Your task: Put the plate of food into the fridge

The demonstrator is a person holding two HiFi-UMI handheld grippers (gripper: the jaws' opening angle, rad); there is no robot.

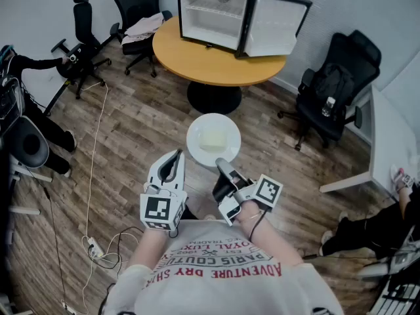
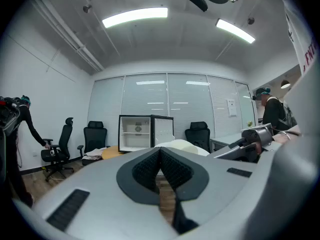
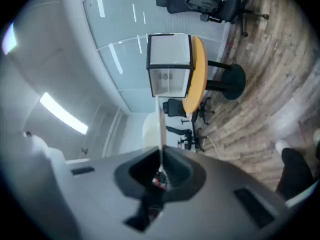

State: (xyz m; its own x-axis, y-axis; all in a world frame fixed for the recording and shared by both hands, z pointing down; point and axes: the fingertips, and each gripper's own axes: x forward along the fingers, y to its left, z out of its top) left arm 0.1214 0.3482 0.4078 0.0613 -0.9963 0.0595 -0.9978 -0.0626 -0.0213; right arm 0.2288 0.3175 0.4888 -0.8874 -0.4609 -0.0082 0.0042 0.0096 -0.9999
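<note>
Where the right gripper (image 1: 224, 168) meets the white plate (image 1: 195, 144), its jaws are pinched on the near rim. In the right gripper view the plate (image 3: 161, 129) appears edge-on as a thin pale line running into the closed jaws. The plate is carried roughly level in the air above the wood-pattern floor (image 1: 131, 130), directly ahead of the person and well apart from the bench. A pale, squarish block of food (image 1: 213, 140) lies at the centre of the plate.

The left gripper (image 1: 175, 156) is held just beside the plate, on its left, and does not touch it. Its jaws are pressed together with nothing between them. In the left gripper view the plate (image 2: 197, 151) and its food show beyond the closed jaw tips.

The mini fridge (image 1: 213, 15) stands on the round wooden bench (image 1: 197, 61) at the far side of the room. Its door (image 1: 274, 26) is swung wide open to the right, and the white interior with a shelf faces the person.

Black office chairs stand around the bench. The chair on the right (image 1: 335, 84) carries a dark bag. The chair on the left (image 1: 139, 8) carries a pale cloth (image 1: 146, 26). A white cable (image 1: 95, 156) trails across the floor on the left.
</note>
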